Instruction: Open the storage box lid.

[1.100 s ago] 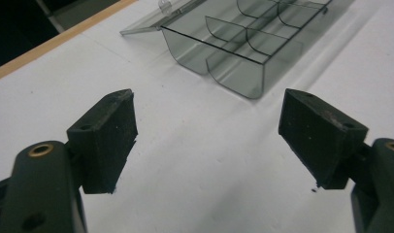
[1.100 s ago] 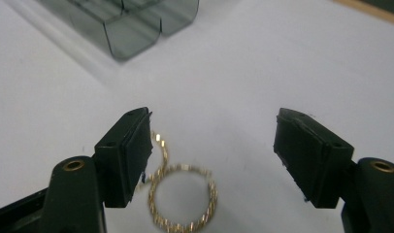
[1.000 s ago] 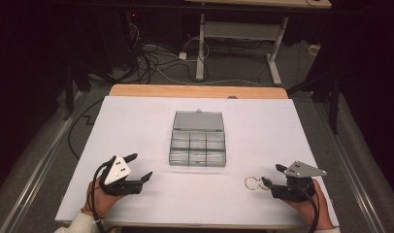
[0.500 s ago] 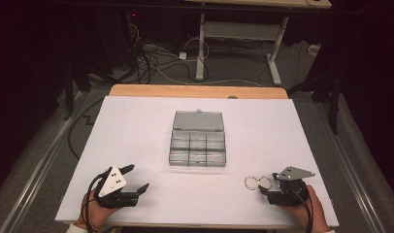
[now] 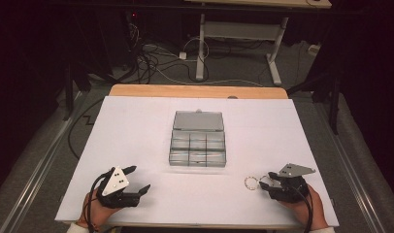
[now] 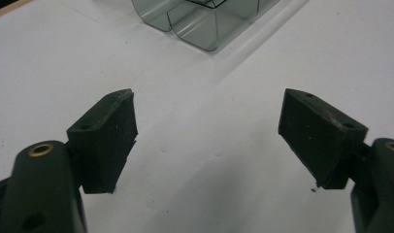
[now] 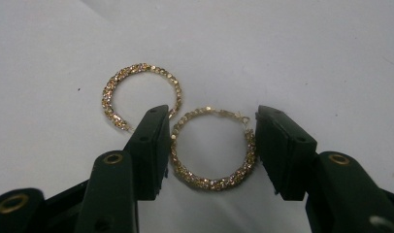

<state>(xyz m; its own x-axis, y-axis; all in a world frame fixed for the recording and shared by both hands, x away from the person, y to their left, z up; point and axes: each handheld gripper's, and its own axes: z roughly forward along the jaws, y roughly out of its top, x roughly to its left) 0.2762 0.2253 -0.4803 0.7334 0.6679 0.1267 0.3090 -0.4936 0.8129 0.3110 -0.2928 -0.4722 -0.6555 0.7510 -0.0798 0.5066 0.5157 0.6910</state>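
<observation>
Two gold hoops lie flat on the white sheet (image 5: 137, 126), near its front edge on the right. They sparkle with tiny stones. One hoop (image 7: 212, 148) sits right between the jaws of the right gripper (image 7: 209, 145). Each jaw is just beside the ring, one on each side. The jaws have just been closing in on it. I cannot tell if the pads already press on it. The other hoop (image 7: 139, 94) lies just beside the first one, close to its rim, a little farther from the gripper. Part of it hides behind one jaw.

From above, the hoops (image 5: 252, 182) look like one small ring in front of the right gripper (image 5: 269, 180). A hand (image 5: 302, 204) holds that gripper low over the sheet.

Farther back, in the middle of the sheet, sits a clear box (image 5: 198, 138). Its lid is open and leans back. Inside are small square spaces.

Over on the left, the left gripper (image 5: 137, 179) rests near the front edge, well apart from the hoops. Its jaws stand wide apart with nothing in them, just bare sheet (image 6: 224, 136) between. A corner of the box (image 6: 205, 19) shows beyond them.
</observation>
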